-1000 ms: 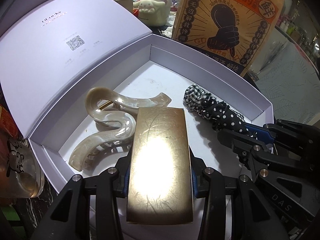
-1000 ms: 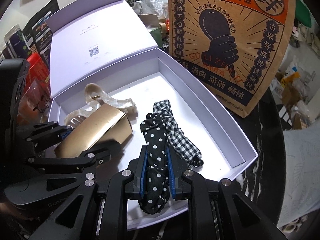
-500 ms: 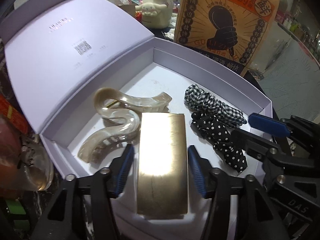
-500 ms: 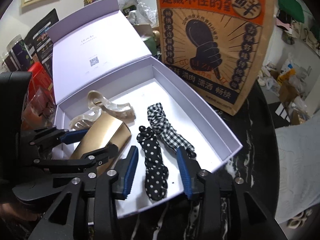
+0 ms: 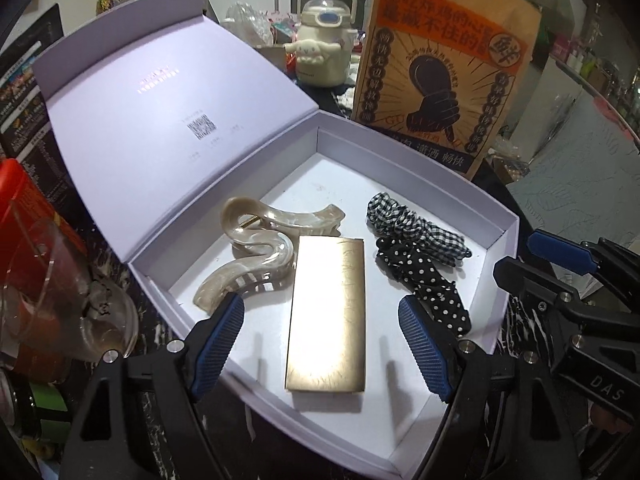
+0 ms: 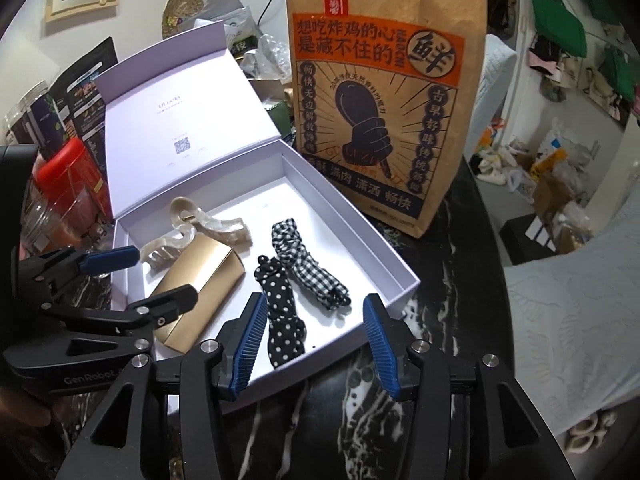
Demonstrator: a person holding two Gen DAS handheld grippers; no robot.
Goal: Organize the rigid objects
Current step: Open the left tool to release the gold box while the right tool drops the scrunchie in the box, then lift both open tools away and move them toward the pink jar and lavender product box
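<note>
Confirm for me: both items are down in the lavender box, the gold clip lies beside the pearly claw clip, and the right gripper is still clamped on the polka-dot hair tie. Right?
Not quite. The right gripper is open: in the right wrist view its jaws, which have just been opening, stand clear of the polka-dot hair tie. The rest holds: gold clip beside the pearly claw clip in the lavender box.

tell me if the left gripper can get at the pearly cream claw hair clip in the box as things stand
Probably yes. The left gripper is open, nothing held, just short of the pearly cream claw hair clip in the open lilac box. Only the flat gold rectangular clip lies close beside it, possibly crowding one finger.
</note>
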